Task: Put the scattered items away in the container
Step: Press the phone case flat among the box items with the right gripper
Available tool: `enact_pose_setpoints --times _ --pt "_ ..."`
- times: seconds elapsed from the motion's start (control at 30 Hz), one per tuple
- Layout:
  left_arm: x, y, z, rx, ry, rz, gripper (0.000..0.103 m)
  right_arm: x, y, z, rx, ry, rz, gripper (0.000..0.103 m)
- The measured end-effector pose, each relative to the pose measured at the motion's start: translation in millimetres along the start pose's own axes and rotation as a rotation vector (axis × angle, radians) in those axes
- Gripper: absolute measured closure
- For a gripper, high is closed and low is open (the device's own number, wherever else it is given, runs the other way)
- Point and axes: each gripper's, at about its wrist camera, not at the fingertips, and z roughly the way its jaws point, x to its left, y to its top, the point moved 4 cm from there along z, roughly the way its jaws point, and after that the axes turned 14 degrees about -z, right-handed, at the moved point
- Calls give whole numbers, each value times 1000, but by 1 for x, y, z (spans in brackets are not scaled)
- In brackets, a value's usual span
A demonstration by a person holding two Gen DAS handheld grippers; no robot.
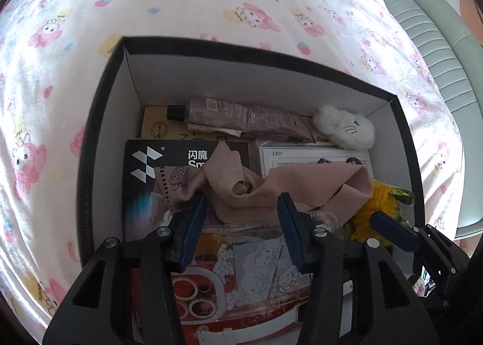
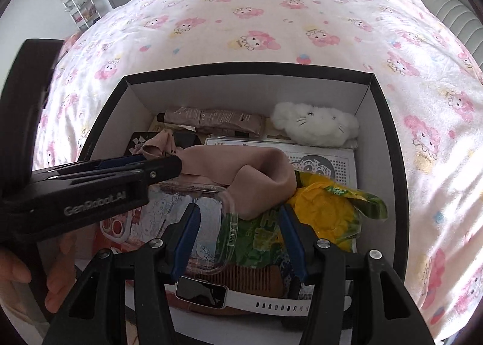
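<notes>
A black box with white walls stands on the bed and holds many items. A pink cloth lies draped across them. My left gripper hovers open right over it, its blue pads on either side of the cloth and not pressing it. My right gripper is open above clear goggles and a yellow-green packet, holding nothing. One of the right gripper's fingers shows in the left wrist view.
Also in the box are a brown tube, a white plush, a black carton, a comb and a white-strapped watch. Pink-printed blanket surrounds it. A grey headboard is at right. A person's hand holds the left gripper.
</notes>
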Motion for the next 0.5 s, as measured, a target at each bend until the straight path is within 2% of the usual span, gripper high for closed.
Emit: enact_pose_setpoints --times 0.07,0.2,0.33,0.43,0.5 --pt "0 -5 -1 -6 -6 25 54 -1 -4 0 5 25 20 53" --pt "1 -18 -13 26 -148 25 54 0 -10 0 7 34 34 53" --pt "11 -22 -31 -49 -143 27 54 6 -14 1 11 54 49 53" --pt "16 -24 -35 -20 -179 4 54 15 -18 -2 8 69 36 53" --pt "19 -27 -32 2 -177 -1 54 18 -20 -1 15 64 21 53"
